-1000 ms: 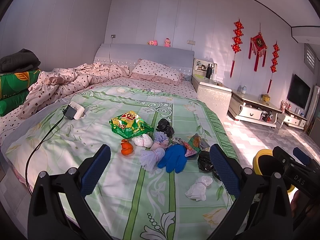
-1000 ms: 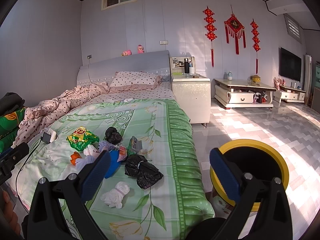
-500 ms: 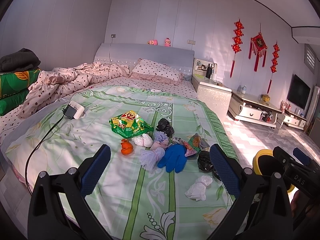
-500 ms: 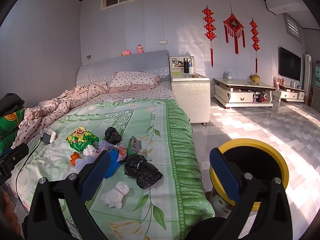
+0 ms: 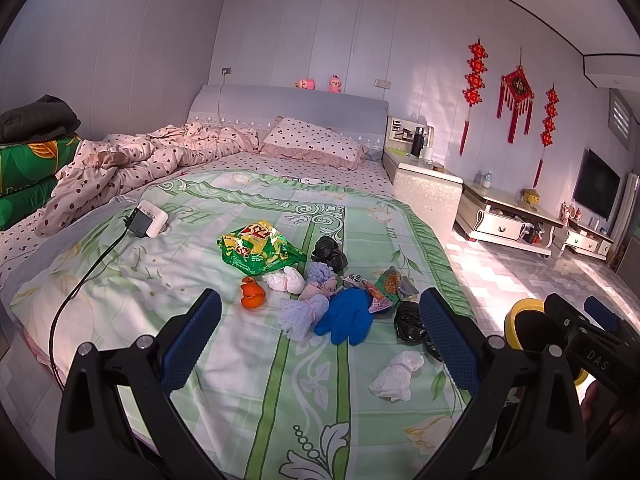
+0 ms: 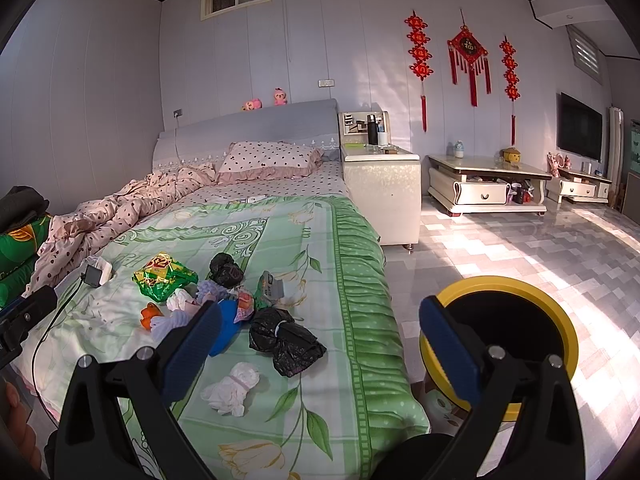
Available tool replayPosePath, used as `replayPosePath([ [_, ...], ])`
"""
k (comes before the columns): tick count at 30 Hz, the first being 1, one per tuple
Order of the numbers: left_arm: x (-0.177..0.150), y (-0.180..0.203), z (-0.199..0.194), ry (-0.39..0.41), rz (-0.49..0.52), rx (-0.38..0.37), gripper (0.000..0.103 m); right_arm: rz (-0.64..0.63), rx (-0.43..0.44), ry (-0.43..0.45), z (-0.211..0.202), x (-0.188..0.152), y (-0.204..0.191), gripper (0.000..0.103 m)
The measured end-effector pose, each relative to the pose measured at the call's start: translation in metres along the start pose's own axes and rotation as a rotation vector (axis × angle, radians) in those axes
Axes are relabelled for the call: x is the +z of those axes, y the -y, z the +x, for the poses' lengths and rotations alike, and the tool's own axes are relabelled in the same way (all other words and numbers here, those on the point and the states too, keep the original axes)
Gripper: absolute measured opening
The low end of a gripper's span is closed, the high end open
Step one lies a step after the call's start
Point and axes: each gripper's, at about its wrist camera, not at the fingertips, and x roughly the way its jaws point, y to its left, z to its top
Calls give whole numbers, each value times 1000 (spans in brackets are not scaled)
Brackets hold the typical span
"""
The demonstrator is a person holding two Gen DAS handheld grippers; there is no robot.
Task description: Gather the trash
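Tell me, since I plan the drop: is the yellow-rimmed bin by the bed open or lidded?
Open: the yellow-rimmed bin stands upright on the floor, no lid, its dark mouth facing up. Its contents cannot be told.

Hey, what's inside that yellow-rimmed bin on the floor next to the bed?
From the right wrist view, the inside of the yellow-rimmed bin looks dark, with no trash showing. The right gripper finger covers the near part, and the bottom is too dark to make out.

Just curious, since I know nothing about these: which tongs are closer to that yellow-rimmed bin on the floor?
Right. The right tongs hang beside the bin; the left tongs are over the bed, farther away.
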Motion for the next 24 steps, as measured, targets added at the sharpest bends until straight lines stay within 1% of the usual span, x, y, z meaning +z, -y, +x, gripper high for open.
replayPosePath([
  [9,-1,-1,-1,-1,-3,-1,95,2,2,-4,0,2,1,95],
  [13,-3,-1,-1,-3,-4,1,95,11,9,-16,4,-6,2,95],
  [15,-5,1,-2,-6,-5,3,95,15,7,-21,-1,-9,1,95],
  [17,-13,3,-1,-11,-7,5,95,15,2,-26,0,-8,2,95],
  [18,-15,4,1,-14,-7,7,95,17,3,-34,13,-7,6,95],
  [21,-19,6,4,-28,-9,10,95,24,22,-55,20,-6,11,95],
  [24,-16,1,17,-51,-11,12,95,17,48,-73,27,-8,12,95],
])
